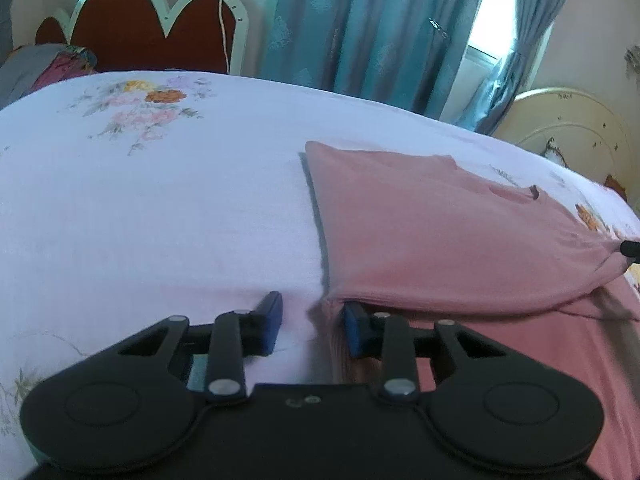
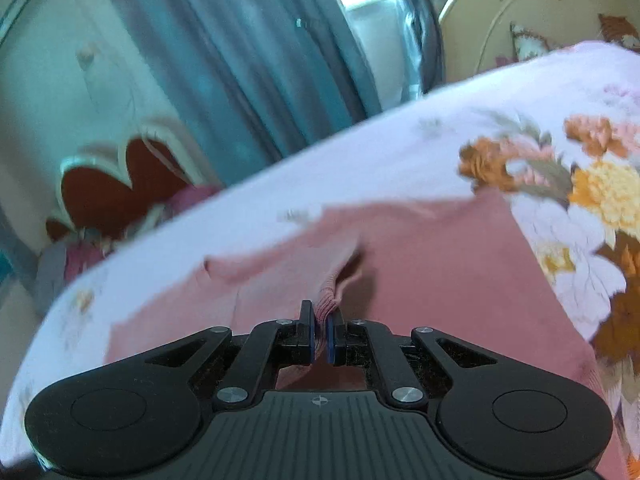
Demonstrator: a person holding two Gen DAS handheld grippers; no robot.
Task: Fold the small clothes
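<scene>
With the right tongs (image 2: pixel 319 334) clamped on the pink shirt's (image 1: pixel 440 232) bunched hem, the left tongs (image 1: pixel 310 326), still apart with a corner between their pads, should pinch both layers before lifting evenly off the bed (image 1: pixel 160 220)

Both cameras sit low on their grippers, looking forward and down, very near the bed (image 1: pixel 160 220). Both views share the pink cloth (image 1: pixel 440 232) and blue curtains (image 1: pixel 360 20).

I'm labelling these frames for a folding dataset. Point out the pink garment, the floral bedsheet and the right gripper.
pink garment (image 1: pixel 440 240): left wrist view, flat middle of the cloth.
floral bedsheet (image 1: pixel 160 208): left wrist view, bare white area.
right gripper (image 2: pixel 320 334): right wrist view, between the fingertips.
</scene>
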